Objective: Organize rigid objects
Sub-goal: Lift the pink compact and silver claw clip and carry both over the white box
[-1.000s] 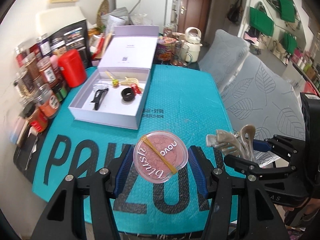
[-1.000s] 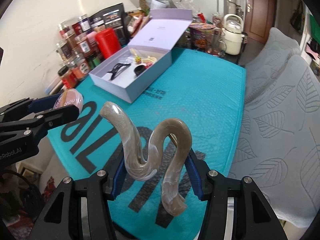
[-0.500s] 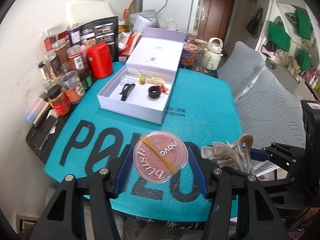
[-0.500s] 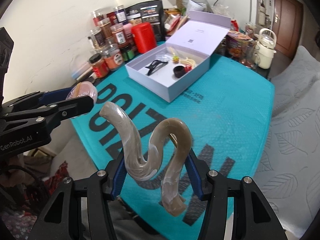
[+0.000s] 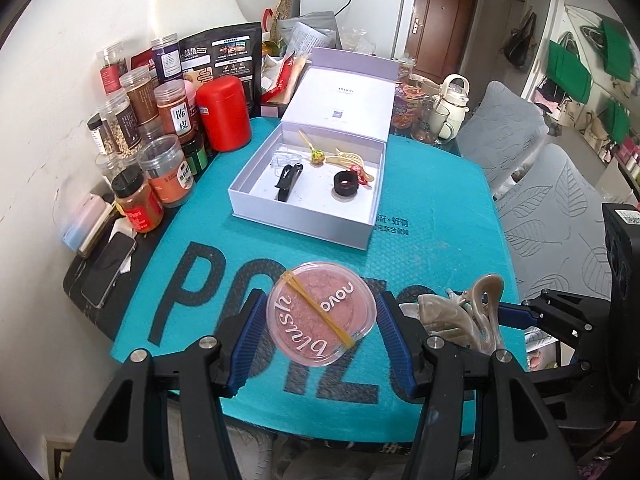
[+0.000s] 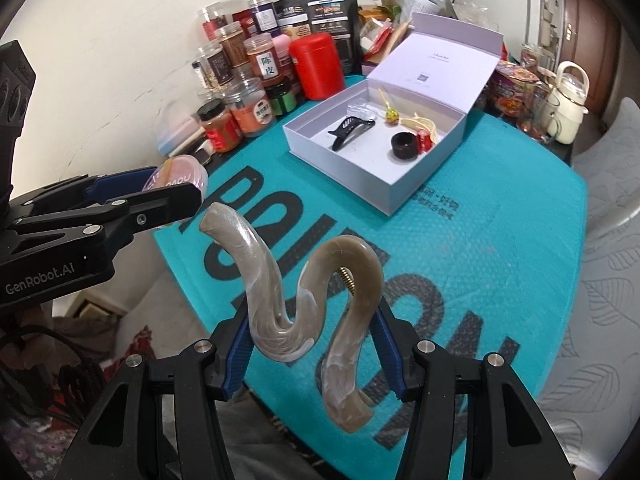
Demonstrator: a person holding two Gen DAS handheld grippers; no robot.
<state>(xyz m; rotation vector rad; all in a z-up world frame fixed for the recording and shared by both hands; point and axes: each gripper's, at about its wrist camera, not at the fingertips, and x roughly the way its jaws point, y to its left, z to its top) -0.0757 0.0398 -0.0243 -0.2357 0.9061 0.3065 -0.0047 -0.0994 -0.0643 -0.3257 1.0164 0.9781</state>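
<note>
**Both grippers loaded, box part filled**

Left wrist view: my left gripper [image 5: 321, 328] was closed on one round pink blush compact [image 5: 321, 313], held in the air above the near edge of the teal mat [image 5: 432, 240]. One open lilac box [image 5: 304, 196] sat further back on the mat, well apart. Inside I counted one black clip [image 5: 286, 181], one black ring [image 5: 345, 184], a lollipop [image 5: 316, 155], a cream leaf-shaped clip [image 5: 349, 157] and a small red item; a clear piece was too faint to name. My right gripper's fingers [image 5: 516, 314] showed just beside, clamping the beige claw clip [image 5: 468, 312].

Right wrist view: my right gripper [image 6: 312, 344] was closed on that one claw clip [image 6: 312, 304], also airborne over the mat's near end.

I'd judge it part done: several pieces boxed, two in hand left to place.
</note>
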